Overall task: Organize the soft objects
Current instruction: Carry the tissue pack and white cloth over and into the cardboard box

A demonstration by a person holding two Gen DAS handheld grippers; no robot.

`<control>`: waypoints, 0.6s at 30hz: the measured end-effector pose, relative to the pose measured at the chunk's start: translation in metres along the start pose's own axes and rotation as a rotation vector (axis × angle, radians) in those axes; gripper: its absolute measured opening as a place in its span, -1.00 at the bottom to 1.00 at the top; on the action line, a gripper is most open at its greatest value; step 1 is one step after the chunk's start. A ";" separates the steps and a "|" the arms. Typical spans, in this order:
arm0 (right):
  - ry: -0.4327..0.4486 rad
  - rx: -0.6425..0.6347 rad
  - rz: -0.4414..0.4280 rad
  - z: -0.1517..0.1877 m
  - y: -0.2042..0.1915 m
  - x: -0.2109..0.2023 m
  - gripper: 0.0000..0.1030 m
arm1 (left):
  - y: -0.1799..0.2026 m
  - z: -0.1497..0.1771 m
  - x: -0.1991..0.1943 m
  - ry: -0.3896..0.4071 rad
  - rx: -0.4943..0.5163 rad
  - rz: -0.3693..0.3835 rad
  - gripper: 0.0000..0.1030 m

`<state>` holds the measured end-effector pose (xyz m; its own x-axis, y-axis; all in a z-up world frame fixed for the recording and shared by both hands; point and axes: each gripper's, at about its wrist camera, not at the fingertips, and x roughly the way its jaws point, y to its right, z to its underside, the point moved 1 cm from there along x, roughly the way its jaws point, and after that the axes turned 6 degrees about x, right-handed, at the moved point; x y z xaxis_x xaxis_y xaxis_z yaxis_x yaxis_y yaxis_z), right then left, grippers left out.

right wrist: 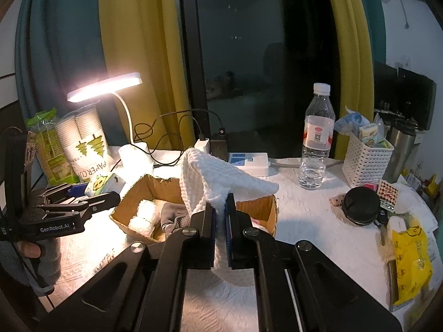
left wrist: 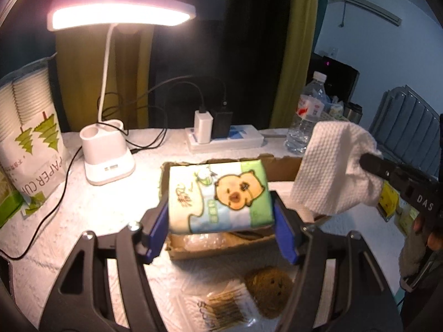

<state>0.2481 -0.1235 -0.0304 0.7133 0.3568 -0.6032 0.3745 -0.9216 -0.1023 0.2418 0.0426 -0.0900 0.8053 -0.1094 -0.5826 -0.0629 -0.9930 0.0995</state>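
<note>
My left gripper (left wrist: 221, 218) is shut on a tissue pack (left wrist: 218, 195) with a cartoon bear print and holds it above the open cardboard box (left wrist: 218, 246). The pack also shows in the right wrist view (right wrist: 103, 184). My right gripper (right wrist: 220, 218) is shut on a white textured towel (right wrist: 221, 177) and holds it over the box (right wrist: 130, 204); the towel also shows in the left wrist view (left wrist: 332, 166). White fluffy balls (right wrist: 145, 215) and a grey cloth (right wrist: 174, 215) lie in the box.
A lit desk lamp (left wrist: 110, 149), a paper cup sleeve (left wrist: 30, 138), a power strip (left wrist: 224, 135) and a water bottle (right wrist: 317, 135) stand behind. A brown scrubber (left wrist: 270, 290) and cotton swabs (left wrist: 221, 310) lie in front. A white basket (right wrist: 365, 160), black lid (right wrist: 360, 206) and yellow bag (right wrist: 412, 260) sit right.
</note>
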 end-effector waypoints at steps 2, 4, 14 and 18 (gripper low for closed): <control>-0.006 0.002 -0.007 -0.001 0.001 0.006 -0.88 | 0.001 -0.001 0.006 -0.007 -0.002 0.002 0.30; -0.018 0.003 -0.012 0.000 0.003 0.014 -0.88 | 0.002 0.000 0.014 -0.016 -0.001 0.002 0.30; -0.101 0.042 -0.015 0.016 0.017 0.057 -0.88 | 0.007 0.008 0.054 -0.089 0.001 0.014 0.30; -0.132 0.060 -0.019 0.024 0.023 0.073 -0.88 | 0.009 0.012 0.066 -0.115 0.001 0.020 0.30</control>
<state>0.2945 -0.1222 -0.0952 0.6207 0.3551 -0.6990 0.3485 -0.9236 -0.1597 0.2875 0.0256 -0.1376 0.7306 -0.1333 -0.6696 -0.0790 -0.9907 0.1109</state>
